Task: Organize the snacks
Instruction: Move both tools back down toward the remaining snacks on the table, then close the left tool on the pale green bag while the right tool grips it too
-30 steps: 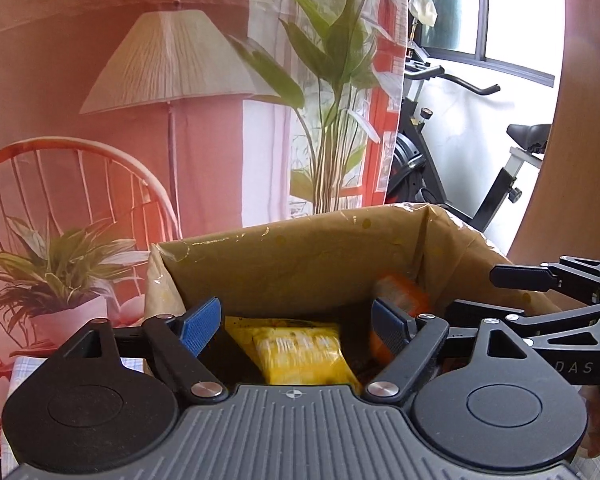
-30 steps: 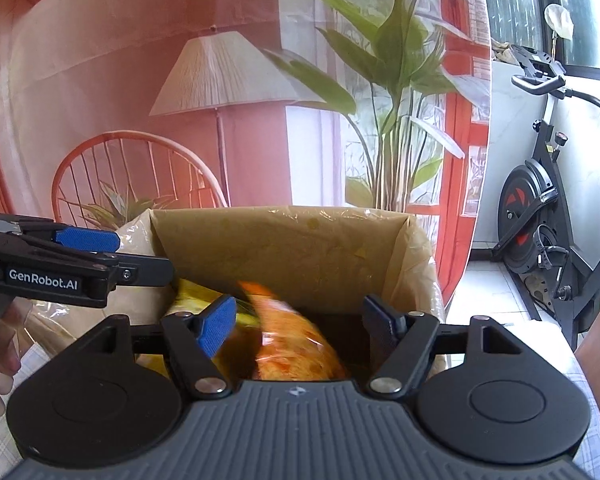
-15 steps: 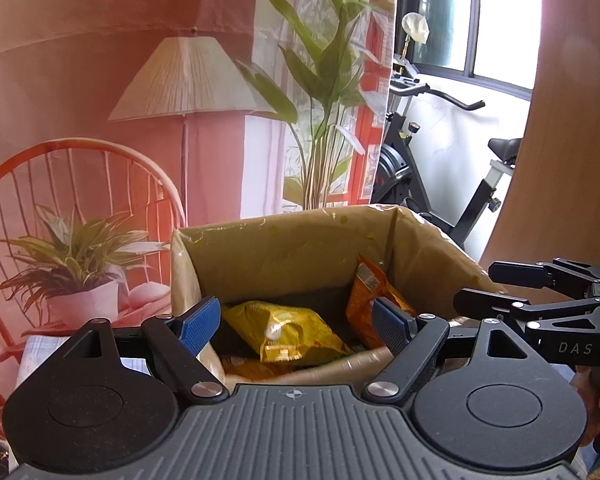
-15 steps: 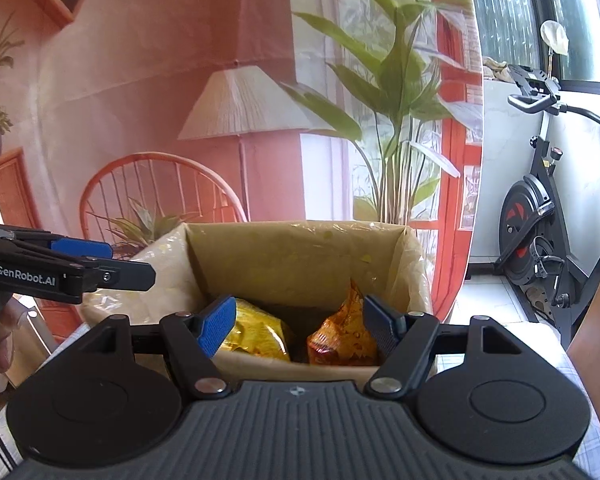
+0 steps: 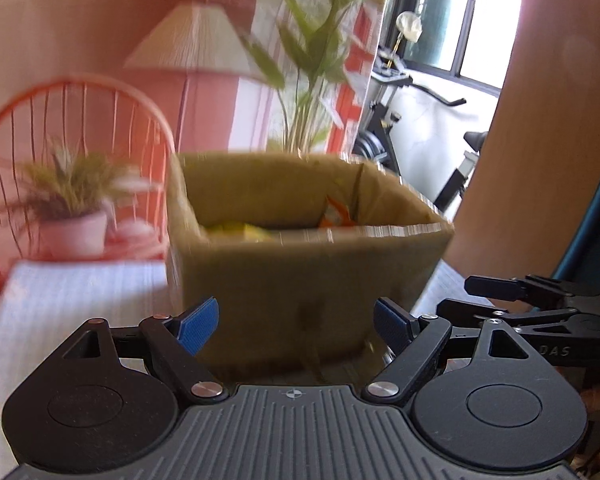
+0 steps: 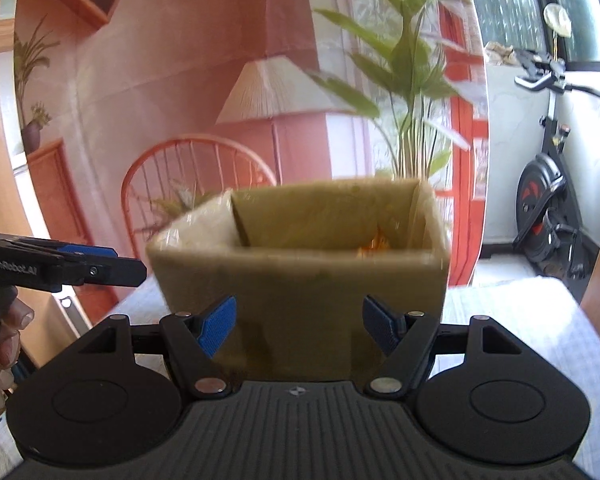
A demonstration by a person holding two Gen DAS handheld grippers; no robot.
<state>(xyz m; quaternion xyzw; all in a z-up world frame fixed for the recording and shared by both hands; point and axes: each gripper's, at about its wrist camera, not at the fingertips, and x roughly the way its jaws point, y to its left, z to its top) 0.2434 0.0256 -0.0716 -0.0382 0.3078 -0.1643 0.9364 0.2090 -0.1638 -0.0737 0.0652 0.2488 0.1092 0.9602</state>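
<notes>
Both wrist cameras looked forward, tilted slightly down, close to cardboard box (image 5: 300,280) (image 6: 300,280) on table edge. Shared: box, backdrop. Each view caught other gripper at side.

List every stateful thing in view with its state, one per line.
Brown cardboard box: open-topped, upright on the table, snacks inside.
Yellow snack bag: in the box, left side.
Orange snack bag: in the box, against its right wall.
Left gripper: open, empty.
Right gripper: open, empty.
</notes>
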